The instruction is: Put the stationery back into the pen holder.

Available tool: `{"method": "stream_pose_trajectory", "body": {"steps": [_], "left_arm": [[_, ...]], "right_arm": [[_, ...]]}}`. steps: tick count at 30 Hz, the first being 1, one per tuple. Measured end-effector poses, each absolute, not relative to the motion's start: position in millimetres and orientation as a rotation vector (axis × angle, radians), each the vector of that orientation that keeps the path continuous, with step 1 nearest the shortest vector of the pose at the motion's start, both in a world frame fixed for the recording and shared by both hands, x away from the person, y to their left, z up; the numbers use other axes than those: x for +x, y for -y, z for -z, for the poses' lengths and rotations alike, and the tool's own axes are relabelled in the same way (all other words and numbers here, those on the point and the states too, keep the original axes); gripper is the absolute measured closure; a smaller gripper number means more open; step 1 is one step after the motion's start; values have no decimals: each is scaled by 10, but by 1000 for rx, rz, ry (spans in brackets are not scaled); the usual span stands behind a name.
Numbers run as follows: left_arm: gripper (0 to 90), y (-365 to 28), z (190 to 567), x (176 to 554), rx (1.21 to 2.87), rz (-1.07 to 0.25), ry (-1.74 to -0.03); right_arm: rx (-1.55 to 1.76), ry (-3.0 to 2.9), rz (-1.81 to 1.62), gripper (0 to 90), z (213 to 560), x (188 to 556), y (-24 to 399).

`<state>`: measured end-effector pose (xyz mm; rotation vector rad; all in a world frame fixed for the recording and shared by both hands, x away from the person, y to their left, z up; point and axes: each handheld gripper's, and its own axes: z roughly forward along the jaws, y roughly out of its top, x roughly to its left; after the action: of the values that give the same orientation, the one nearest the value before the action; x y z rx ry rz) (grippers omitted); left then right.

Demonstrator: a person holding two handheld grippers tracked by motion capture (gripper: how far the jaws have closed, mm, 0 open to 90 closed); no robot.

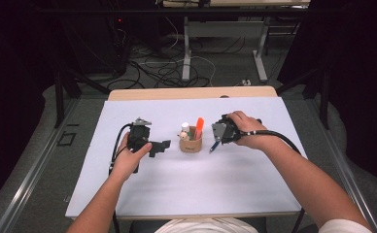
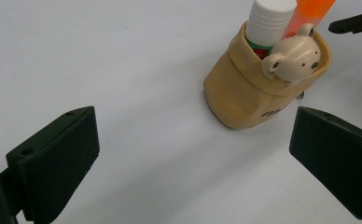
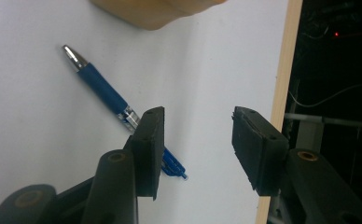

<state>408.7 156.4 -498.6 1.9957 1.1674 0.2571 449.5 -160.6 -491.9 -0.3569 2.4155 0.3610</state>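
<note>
- The table, covered in white, lay under both grippers, its wooden edge showing just past the right gripper's far jaw in the right gripper view.
- The left gripper rested on the table with its jaws wide apart and nothing between them; in its own view the bare white surface lay between them.
- The right gripper pointed down at the table; in its own view the jaws stood partly apart with only bare table in the gap.
- The holder, a tan pouch with a bear head, stood ahead of the left gripper, nearer its right jaw, apart from both jaws.
- The pen, blue, lay flat on the table outside the right gripper's left jaw, passing under that jaw, silver tip pointing away; not gripped.
</note>
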Motion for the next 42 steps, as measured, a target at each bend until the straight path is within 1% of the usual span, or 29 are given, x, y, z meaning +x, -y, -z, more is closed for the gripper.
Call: {"method": "stream_pose_trajectory", "body": {"steps": [16, 27, 35, 42], "left_arm": [[14, -1564, 4989, 4088, 1998, -261, -1165], [14, -1561, 4991, 4087, 2000, -260, -1166], [14, -1558, 4992, 4088, 2003, -261, -1166], [14, -1564, 4990, 4089, 2001, -262, -1163]], "right_arm": [[-647, -2354, -295, 567, 4999, 4404, 1528], [-724, -2354, -269, 579, 5047, 4375, 1496], [-734, -2388, -263, 612, 5101, 4372, 1487], [-748, -2424, -231, 614, 5152, 4369, 1469]]}}
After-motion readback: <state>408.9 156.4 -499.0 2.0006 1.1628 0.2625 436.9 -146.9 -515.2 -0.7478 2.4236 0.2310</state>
